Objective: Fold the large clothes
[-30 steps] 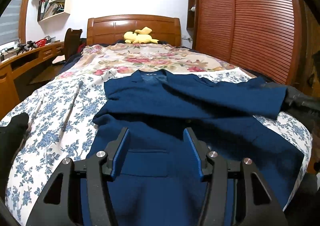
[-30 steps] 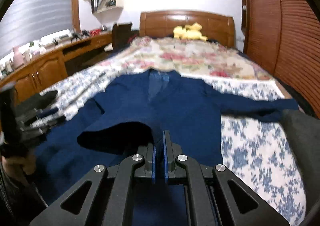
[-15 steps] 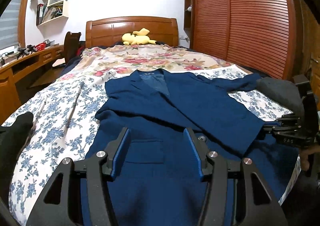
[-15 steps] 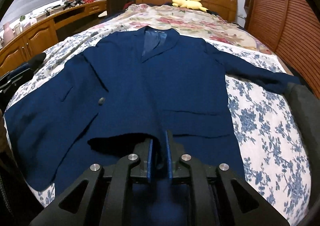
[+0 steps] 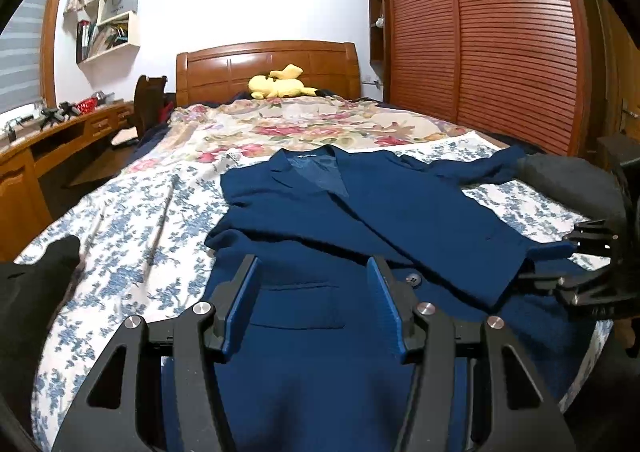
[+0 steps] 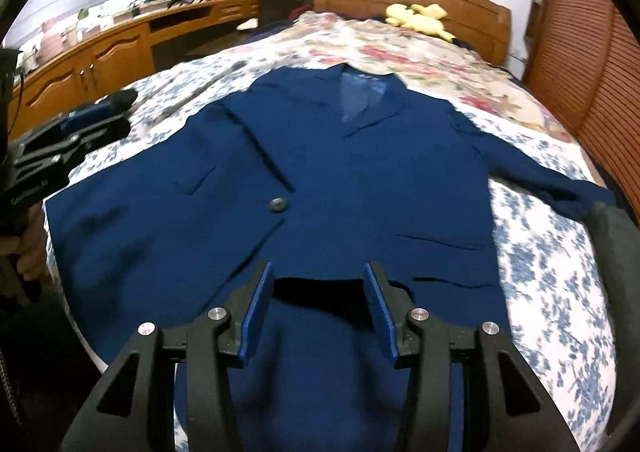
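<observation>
Nearest: left gripper [image 5: 312, 300] stands parted over the hem, gripping nothing. Right gripper [image 6: 318, 306] jaws opening, cloth edge between but loose. One navy jacket [image 6: 320, 171] lies flat, face up, on the blue-floral bedspread [image 6: 552, 284]; one button [image 6: 278, 205] showing. Beyond: one rose-patterned quilt [image 5: 312, 127], one yellow plush toy [image 5: 278, 83], wooden headboard [image 5: 266, 63]. One desk [image 6: 120, 47] left, louvred wardrobe [image 5: 500, 39] right.

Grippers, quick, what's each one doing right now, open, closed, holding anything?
Left gripper: open, holding nothing, above the jacket.
Right gripper: jaws opening, pads off the cloth, holding nothing.
</observation>
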The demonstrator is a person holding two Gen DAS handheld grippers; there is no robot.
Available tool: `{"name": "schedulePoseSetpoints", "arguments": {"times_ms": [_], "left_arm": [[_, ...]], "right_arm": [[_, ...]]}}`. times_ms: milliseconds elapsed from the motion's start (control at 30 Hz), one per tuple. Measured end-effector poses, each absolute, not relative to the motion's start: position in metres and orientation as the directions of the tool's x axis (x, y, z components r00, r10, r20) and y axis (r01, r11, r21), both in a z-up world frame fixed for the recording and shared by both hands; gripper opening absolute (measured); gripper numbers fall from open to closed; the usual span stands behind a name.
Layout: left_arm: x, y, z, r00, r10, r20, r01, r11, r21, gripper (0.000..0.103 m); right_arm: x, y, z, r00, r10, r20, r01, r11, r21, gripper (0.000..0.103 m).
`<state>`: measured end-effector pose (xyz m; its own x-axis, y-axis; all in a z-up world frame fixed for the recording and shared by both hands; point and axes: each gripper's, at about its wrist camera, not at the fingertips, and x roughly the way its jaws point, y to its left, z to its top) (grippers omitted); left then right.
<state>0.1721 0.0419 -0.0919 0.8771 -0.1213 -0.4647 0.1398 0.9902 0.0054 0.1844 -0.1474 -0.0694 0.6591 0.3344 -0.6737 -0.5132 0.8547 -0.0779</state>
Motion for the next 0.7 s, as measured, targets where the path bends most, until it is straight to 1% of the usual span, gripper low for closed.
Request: {"name": "schedulePoseSetpoints", "arguments": {"times_ms": [300,400,433,467,500,567,633,700], "left_arm": [[0.172,0.044,-0.093,0.874,-0.124,-0.469,0.144,0.989,0.007,0.056],[0.173,0.045,-0.094,0.872,-0.125,-0.472,0.145,0.989,0.006,0.056],[0.174,0.044,-0.094,0.872,-0.124,-0.474,0.144,0.99,0.006,0.056],[0.174,0.044,-0.094,0.871,-0.125,-0.475,0.145,0.989,0.006,0.056],[0.175,0.044,-0.095,0.87,-0.126,-0.477,0.146,0.989,0.005,0.056],[0.175,0.043,-0.096,0.868,-0.127,-0.48,0.148,0.989,0.005,0.056],[0.176,0.042,-0.097,0.867,-0.13,-0.482,0.152,0.988,0.006,0.056],[0.177,0.041,-0.097,0.866,-0.13,-0.484,0.152,0.988,0.007,0.056]], "right_arm": [[0.206,-0.126,-0.097,0.601,0.317,-0.734,-0.547,0.832,-0.088,0.048],[0.211,-0.123,-0.103,0.599,0.295,-0.745,-0.556,0.822,-0.122,0.048],[0.21,-0.12,-0.101,0.603,0.286,-0.744,-0.555,0.821,-0.134,0.046],[0.212,-0.121,-0.101,0.608,0.281,-0.743,-0.554,0.82,-0.143,0.037],[0.214,-0.122,-0.1,0.619,0.266,-0.739,-0.544,0.824,-0.16,0.033],[0.22,-0.124,-0.099,0.64,0.238,-0.73,-0.52,0.834,-0.184,0.017],[0.223,-0.125,-0.096,0.656,0.234,-0.718,-0.507,0.841,-0.19,0.009],[0.227,-0.13,-0.086,0.696,0.21,-0.687,-0.476,0.851,-0.223,0.007]]}}
